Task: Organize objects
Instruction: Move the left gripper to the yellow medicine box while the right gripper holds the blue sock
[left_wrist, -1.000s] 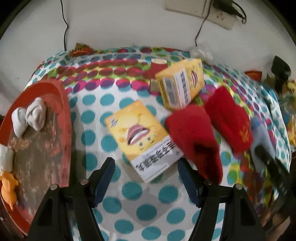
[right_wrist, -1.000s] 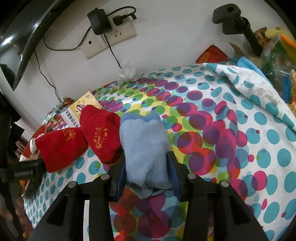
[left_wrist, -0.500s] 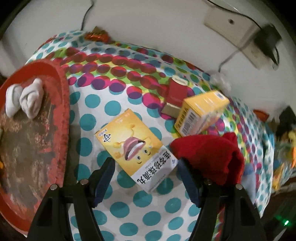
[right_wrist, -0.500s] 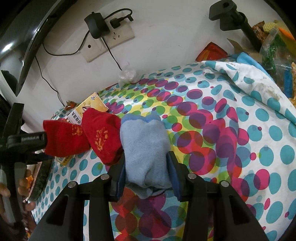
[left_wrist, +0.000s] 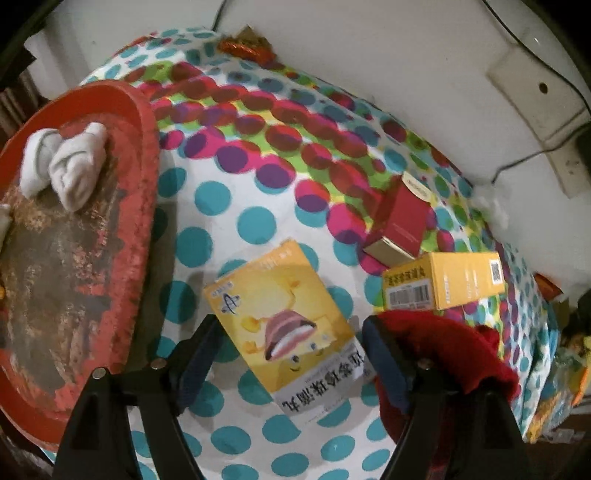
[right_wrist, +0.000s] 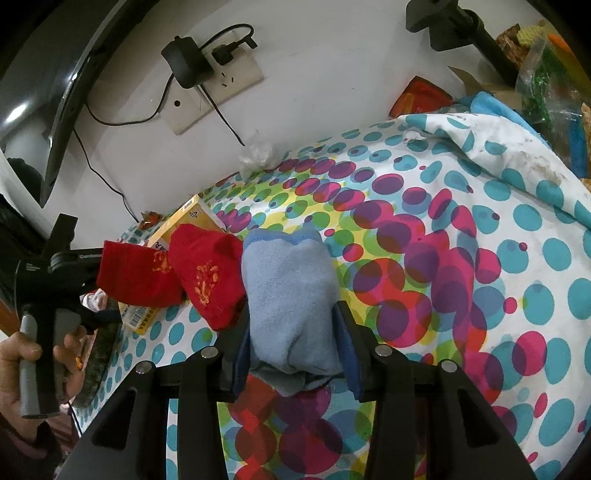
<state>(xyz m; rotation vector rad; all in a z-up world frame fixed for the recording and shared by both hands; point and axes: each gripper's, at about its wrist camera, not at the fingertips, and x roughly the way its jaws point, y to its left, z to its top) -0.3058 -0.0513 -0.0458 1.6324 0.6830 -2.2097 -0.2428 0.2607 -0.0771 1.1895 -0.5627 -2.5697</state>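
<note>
Now the left hand-held gripper (left_wrist: 286, 363) hangs over the yellow box (left_wrist: 284, 332), jaws opening astride it — its long axis runs diagonally between them, red sock (left_wrist: 439, 343) just beside. Right hand-held gripper (right_wrist: 291, 345) clamps the blue sock (right_wrist: 290, 295) — further off.

Flat yellow box (left_wrist: 280, 325), red socks (right_wrist: 205, 273), upright blue sock (right_wrist: 291, 295).

Left wrist camera peers steeply down, close over the polka-dot tablecloth (left_wrist: 221, 206); right wrist camera slants toward the wall socket (right_wrist: 218, 92). Both catch the red socks (left_wrist: 443, 347).
</note>
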